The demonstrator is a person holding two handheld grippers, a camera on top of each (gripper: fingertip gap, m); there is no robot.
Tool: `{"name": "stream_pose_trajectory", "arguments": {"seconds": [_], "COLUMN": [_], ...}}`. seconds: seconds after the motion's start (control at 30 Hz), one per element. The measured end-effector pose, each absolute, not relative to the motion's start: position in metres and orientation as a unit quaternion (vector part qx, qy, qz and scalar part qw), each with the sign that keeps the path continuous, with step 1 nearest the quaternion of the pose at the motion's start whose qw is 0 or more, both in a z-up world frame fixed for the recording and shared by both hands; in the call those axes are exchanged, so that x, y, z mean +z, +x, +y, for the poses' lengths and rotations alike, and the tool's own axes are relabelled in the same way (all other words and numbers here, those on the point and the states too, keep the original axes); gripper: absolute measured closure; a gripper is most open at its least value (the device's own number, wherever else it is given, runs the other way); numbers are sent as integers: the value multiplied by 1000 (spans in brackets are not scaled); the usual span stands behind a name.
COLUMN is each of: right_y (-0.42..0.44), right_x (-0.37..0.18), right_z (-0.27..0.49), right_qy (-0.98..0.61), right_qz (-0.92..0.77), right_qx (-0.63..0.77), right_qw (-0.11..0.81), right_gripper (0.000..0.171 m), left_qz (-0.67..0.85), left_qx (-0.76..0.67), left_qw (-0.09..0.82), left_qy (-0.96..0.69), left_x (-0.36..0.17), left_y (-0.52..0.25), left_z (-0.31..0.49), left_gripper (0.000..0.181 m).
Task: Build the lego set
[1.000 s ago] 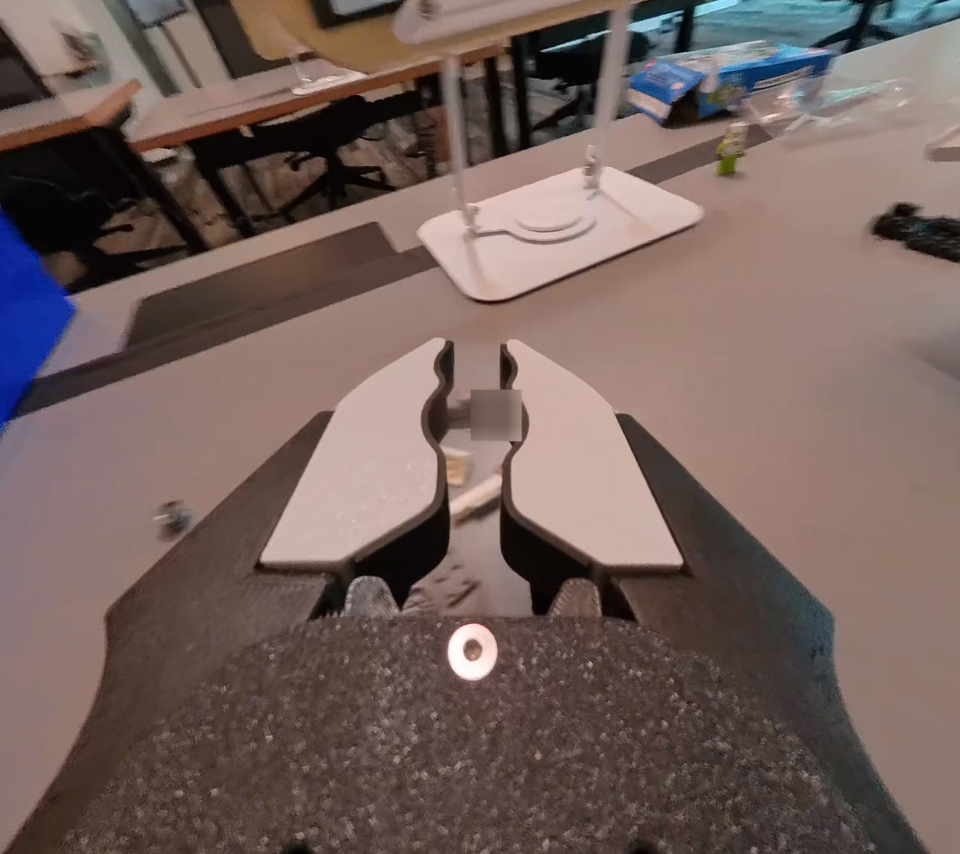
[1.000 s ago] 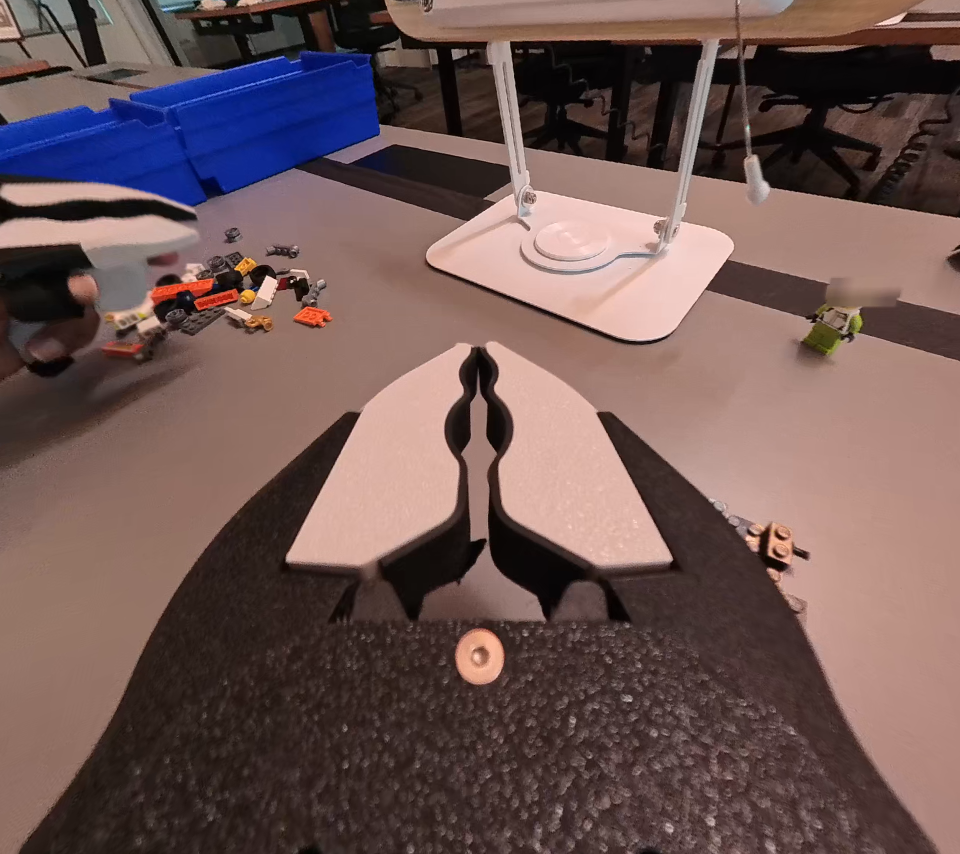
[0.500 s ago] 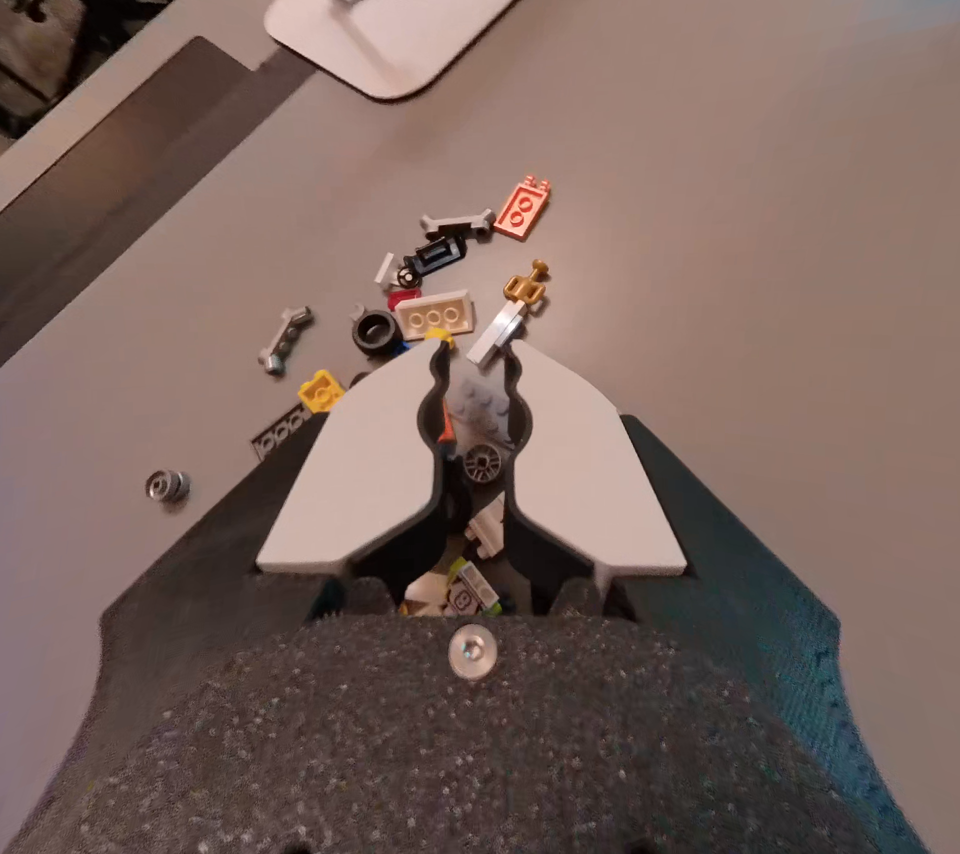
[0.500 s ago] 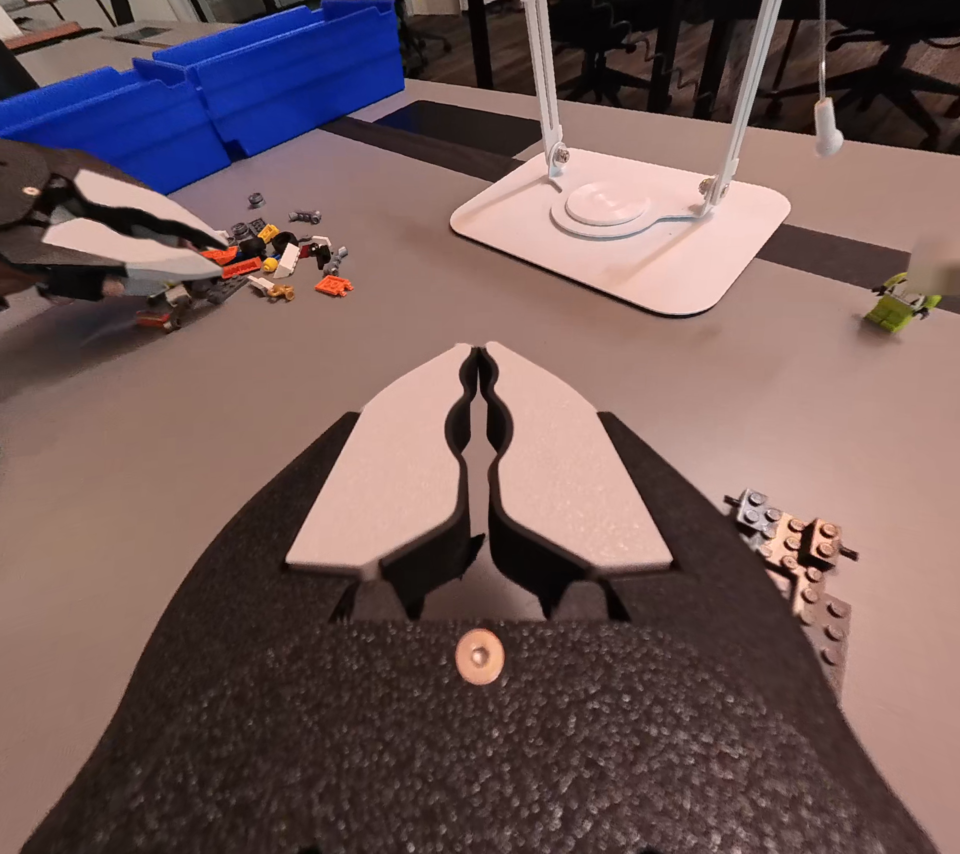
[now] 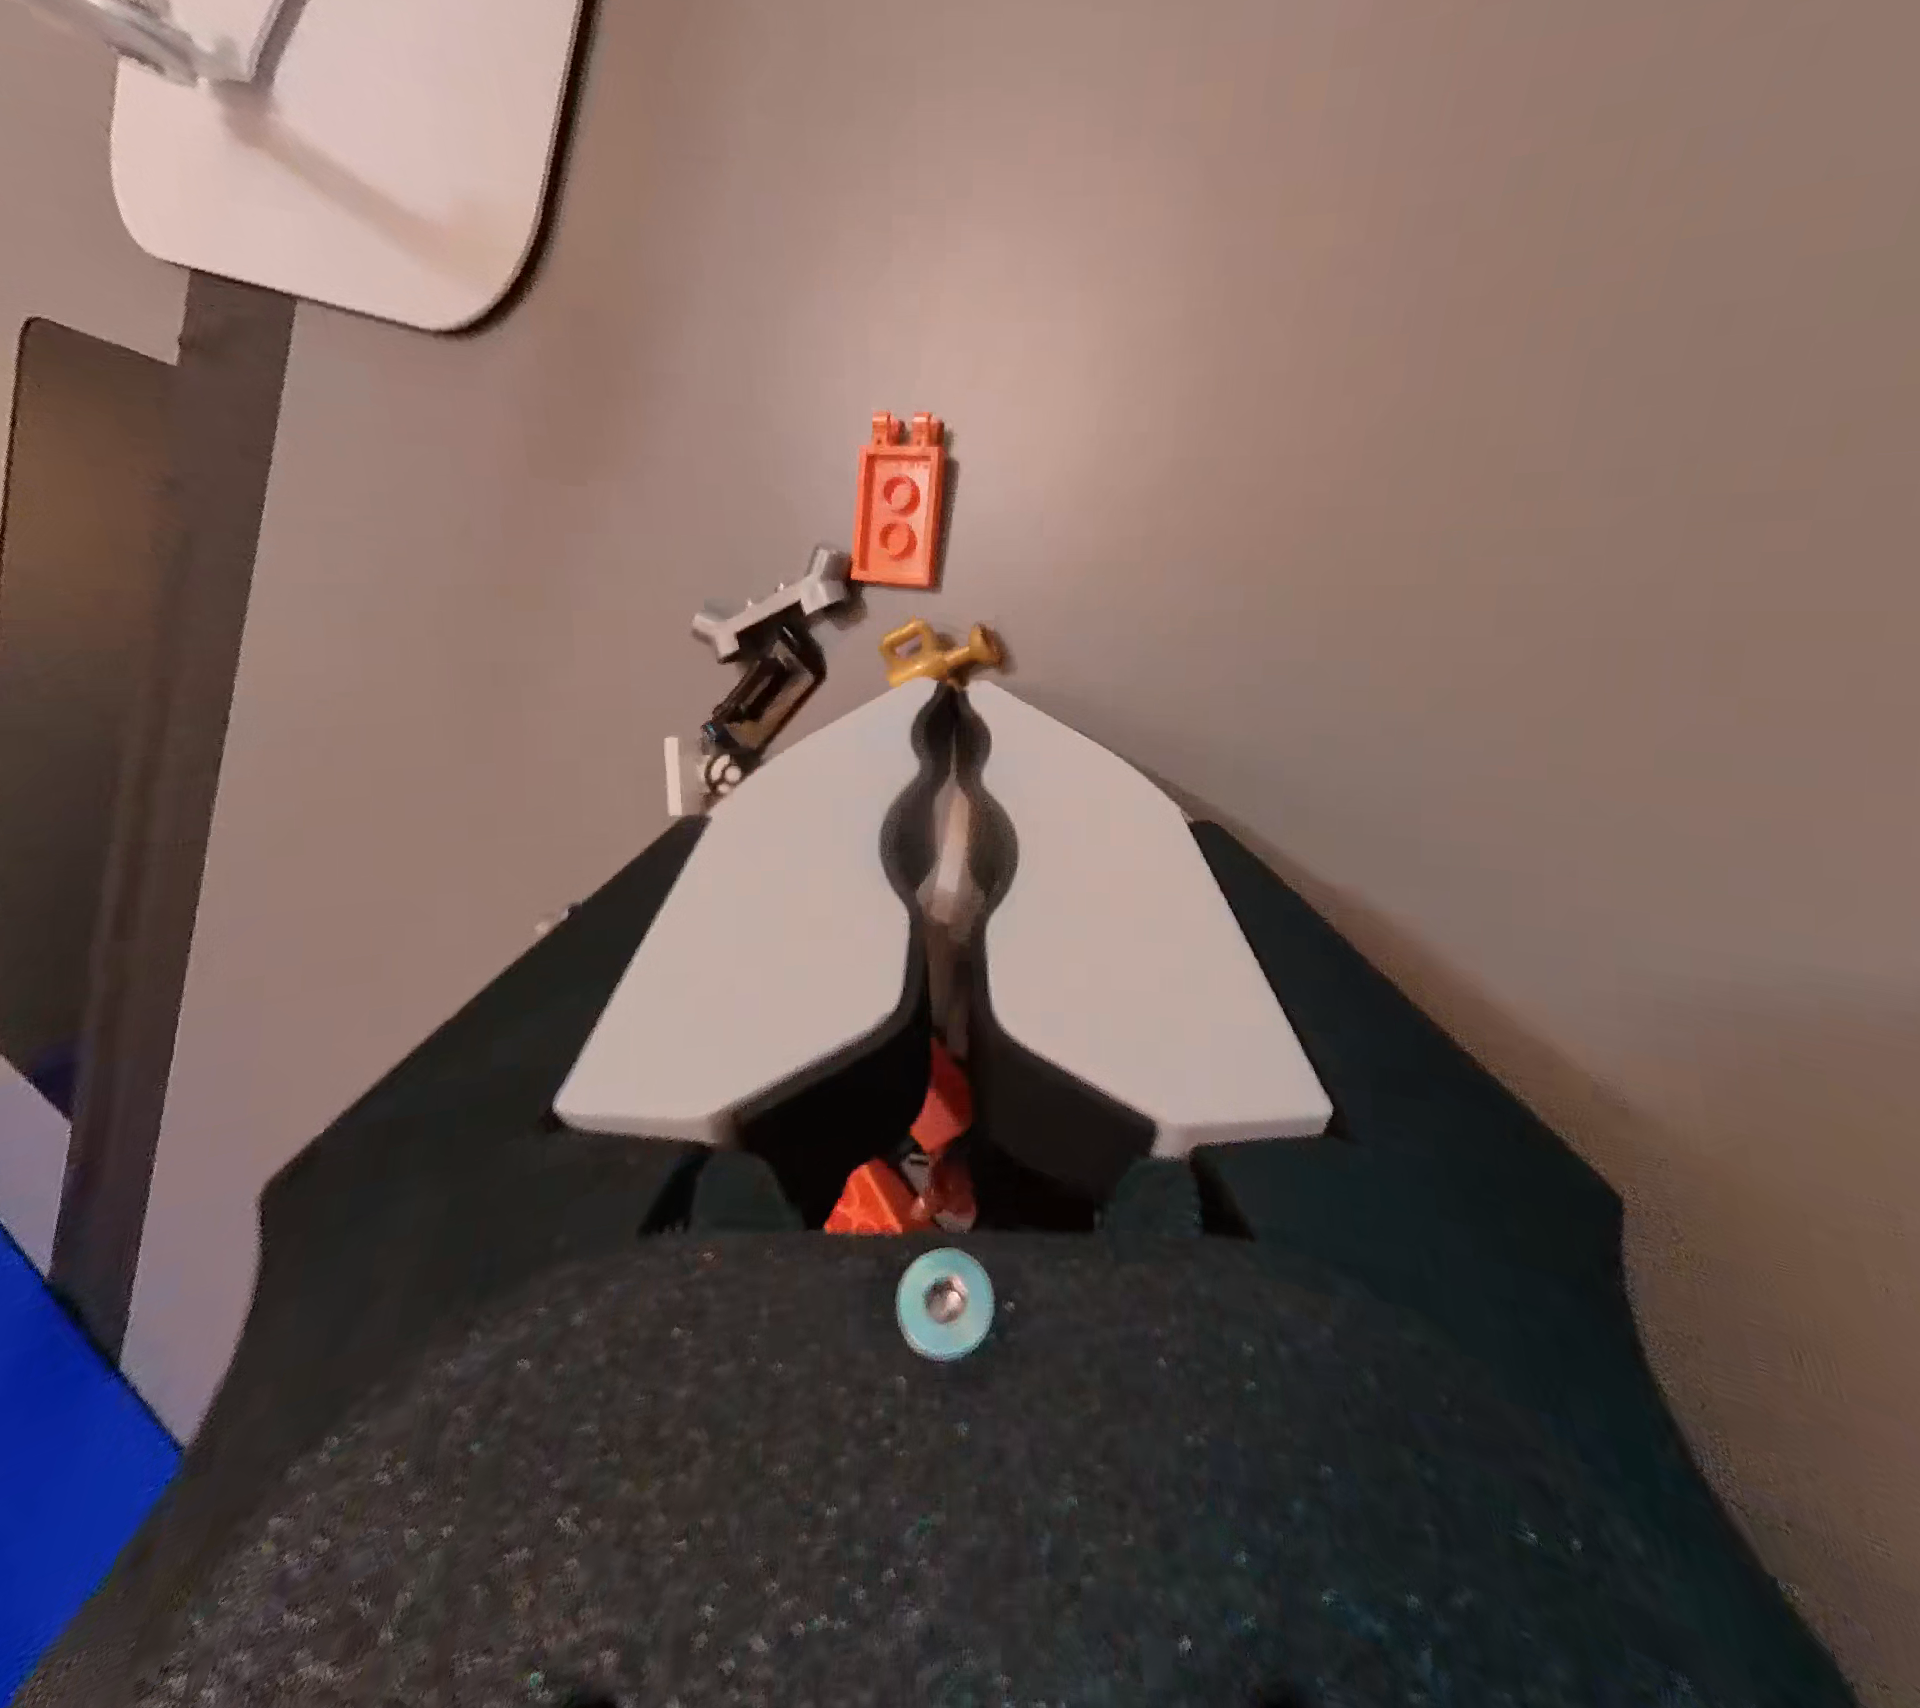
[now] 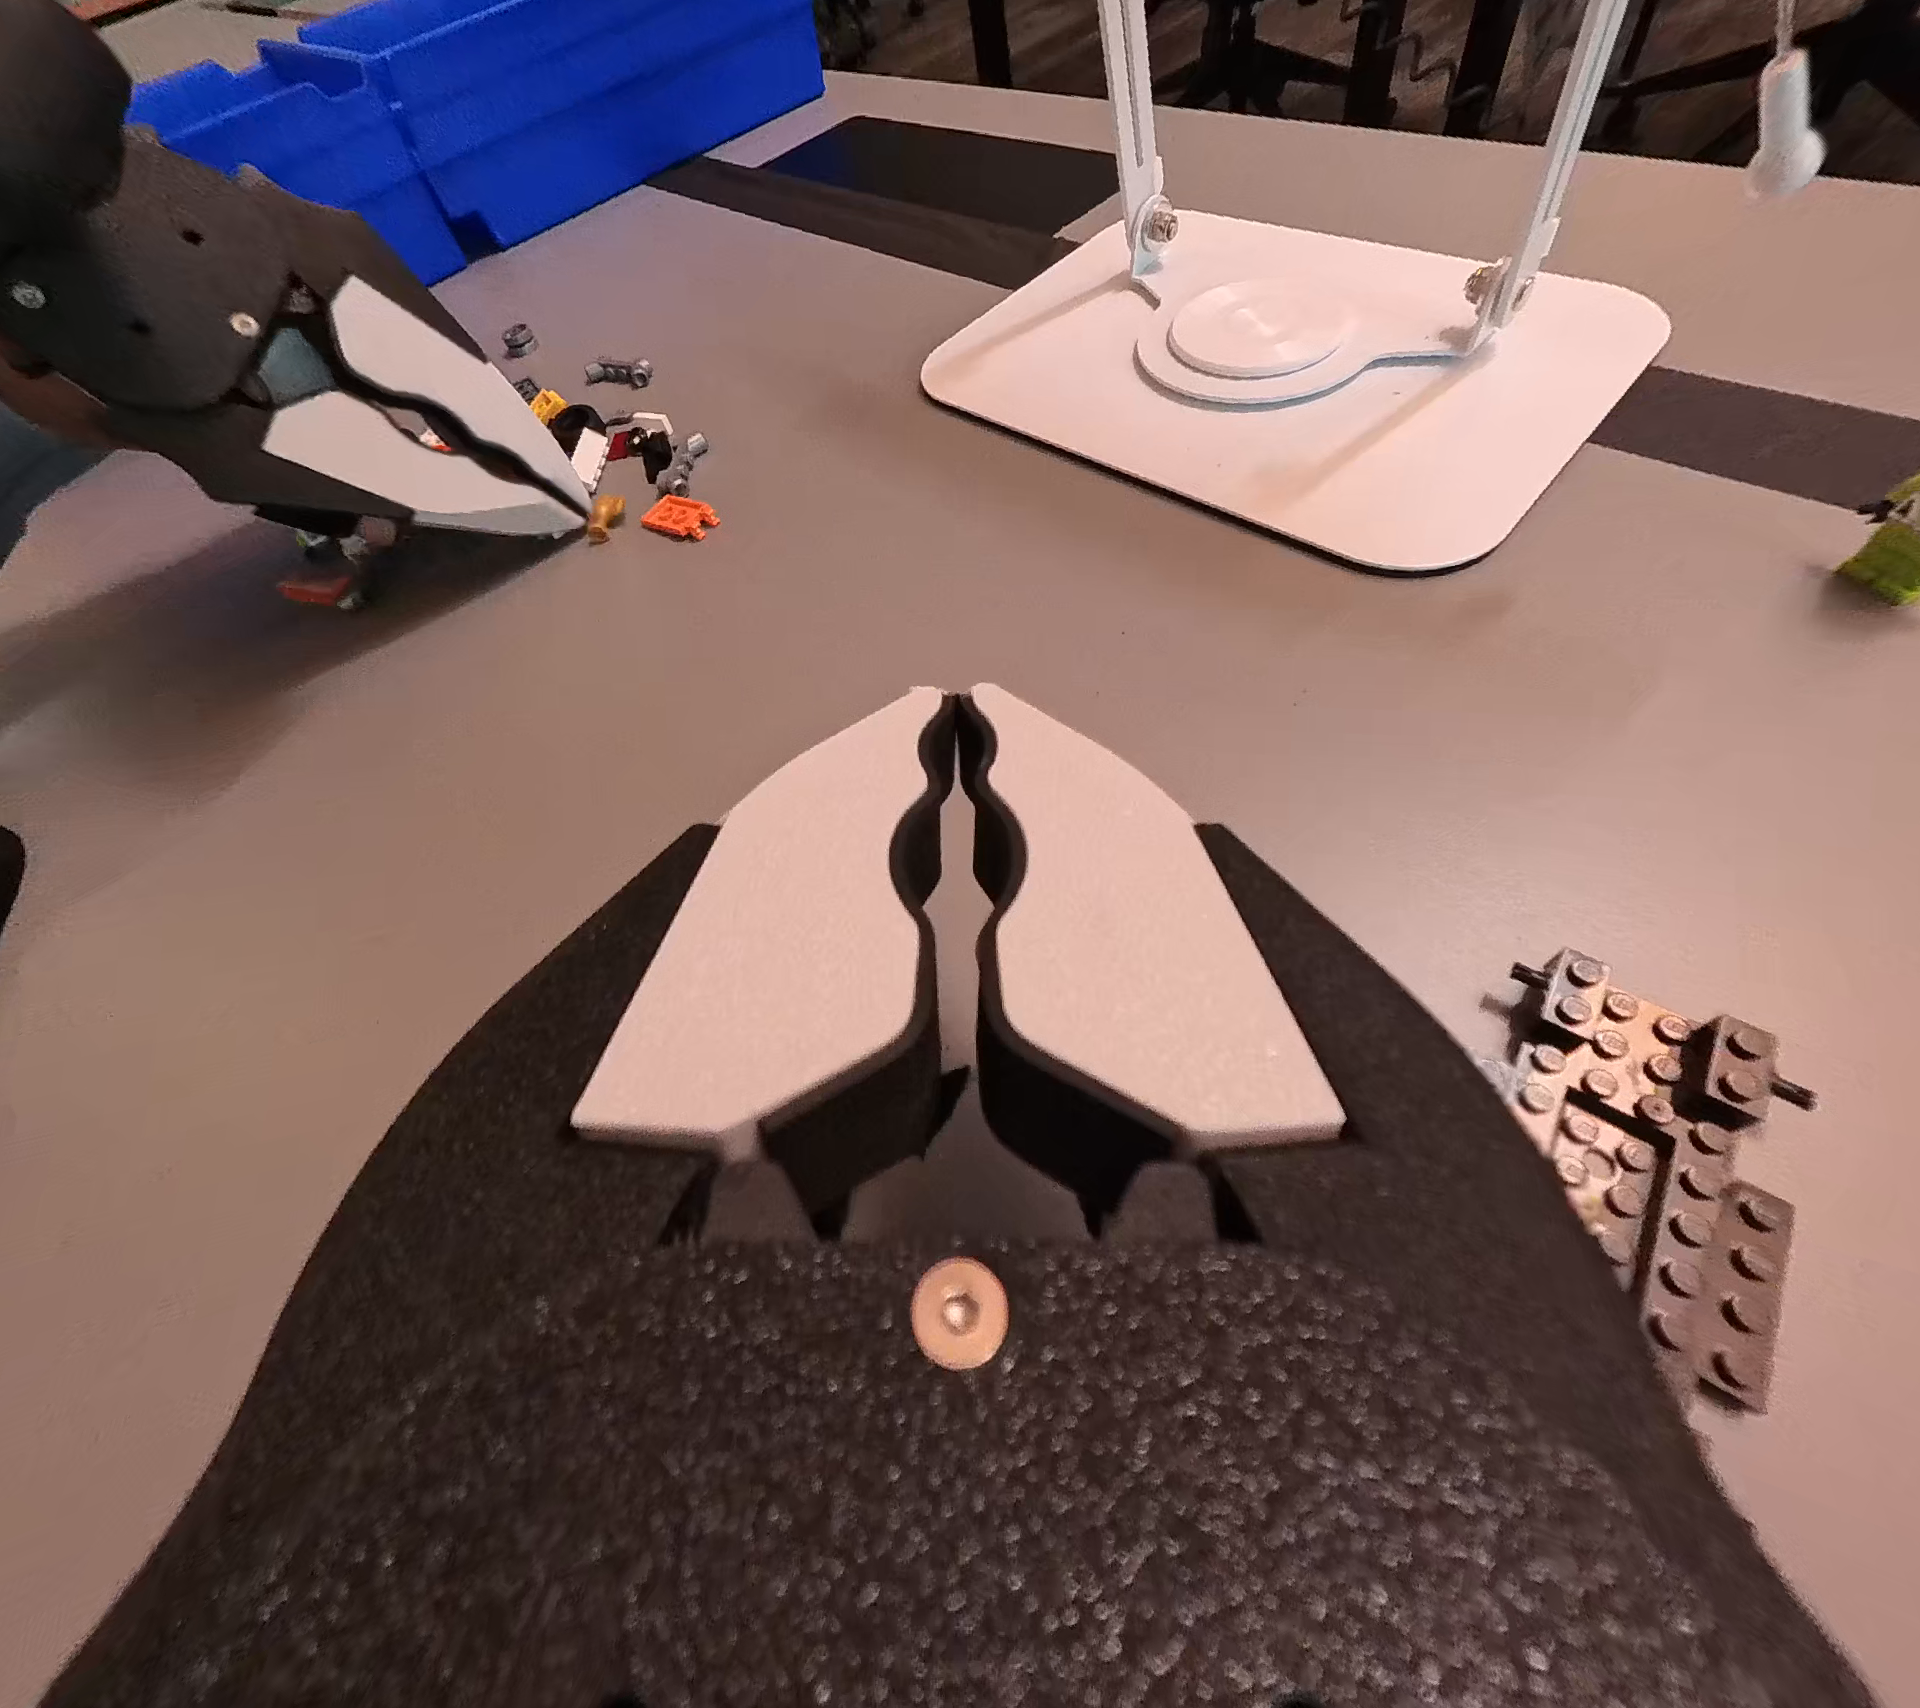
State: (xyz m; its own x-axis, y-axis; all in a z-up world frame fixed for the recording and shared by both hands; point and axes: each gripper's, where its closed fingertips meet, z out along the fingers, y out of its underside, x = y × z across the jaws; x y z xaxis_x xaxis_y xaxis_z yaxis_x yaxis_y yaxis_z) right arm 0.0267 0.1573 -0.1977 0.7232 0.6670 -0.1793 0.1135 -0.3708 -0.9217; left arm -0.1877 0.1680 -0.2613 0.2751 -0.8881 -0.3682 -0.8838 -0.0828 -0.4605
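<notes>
1. Lego: the part-built dark grey plate assembly (image 6: pixel 1662 1170) lies flat on the desk (image 6: pixel 1039 619) just beside my right tool (image 6: pixel 956 700), on its right side, studs up.
2. My right tool hangs low over bare desk with its fingers drawn almost together and nothing between them.
3. Farther off to the left, my left tool (image 5: pixel 940 690) is nosed steeply down into the loose-parts pile (image 6: pixel 613 432). Its fingers are nearly closed; a thin pale sliver shows in the slot between them, but I cannot tell whether that is a piece being gripped or just something lying under the tool.
4. Just past the left tool's tips lies a small gold piece (image 5: pixel 935 652), close to touching them. Beyond it are a grey bar-shaped piece (image 5: pixel 774 614), a small black piece (image 5: pixel 764 697) and, farthest, an orange plate with two studs (image 5: pixel 900 517). More orange parts (image 5: pixel 914 1170) show under the tool's body.
5. At the back stand the white stand base (image 6: pixel 1320 401) and the blue bins (image 6: pixel 540 58); a lime-green figure (image 6: pixel 1886 552) sits at the far right edge.
6. I judge this to be the picking step: fetching the next small piece from the pile.
7. Next, as I see it, I need a confirmed pinch on one piece only, a clean lift clear of its neighbours, then a carry across to the assembly while the right tool steadies the plates.
</notes>
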Motion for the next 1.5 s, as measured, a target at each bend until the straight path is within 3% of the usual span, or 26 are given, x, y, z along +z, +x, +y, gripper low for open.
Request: {"name": "stream_pose_trajectory", "arguments": {"seconds": [0.3, 0.4, 0.47, 0.67, 0.93, 1.13, 1.33, 1.5], "right_y": [23, 21, 21, 22, 19, 6, -36, -41], "right_x": [-200, -202, -202, -205, -207, -202, -190, -197], "right_z": [155, 154, 153, 154, 152, 141, 98, 88], "right_qy": [-782, -783, -783, -786, -788, -771, -739, -747], "right_qz": [-258, -260, -263, -261, -264, -288, -279, -265], "right_qx": [274, 273, 271, 271, 277, 317, 504, 528], "right_qw": [497, 495, 494, 490, 482, 470, 348, 304], "right_gripper": [171, 171, 171, 171, 171, 171, 159, 155], "left_qz": [576, 552, 540, 541, 541, 573, 632, 643], "left_qx": [-1, -48, -87, -98, -76, -93, -88, -54], "left_qw": [340, 304, 297, 282, 290, 398, 468, 510], "left_qy": [-743, -775, -783, -786, -786, -711, -612, -569], "left_x": [-252, -258, -257, -261, -260, -223, -206, -197], "left_y": [-181, -180, -175, -171, -176, -133, -61, -41], "left_z": [174, 172, 172, 175, 174, 144, 92, 86], "left_gripper": [181, 153, 147, 162, 163, 163, 163, 163]}}
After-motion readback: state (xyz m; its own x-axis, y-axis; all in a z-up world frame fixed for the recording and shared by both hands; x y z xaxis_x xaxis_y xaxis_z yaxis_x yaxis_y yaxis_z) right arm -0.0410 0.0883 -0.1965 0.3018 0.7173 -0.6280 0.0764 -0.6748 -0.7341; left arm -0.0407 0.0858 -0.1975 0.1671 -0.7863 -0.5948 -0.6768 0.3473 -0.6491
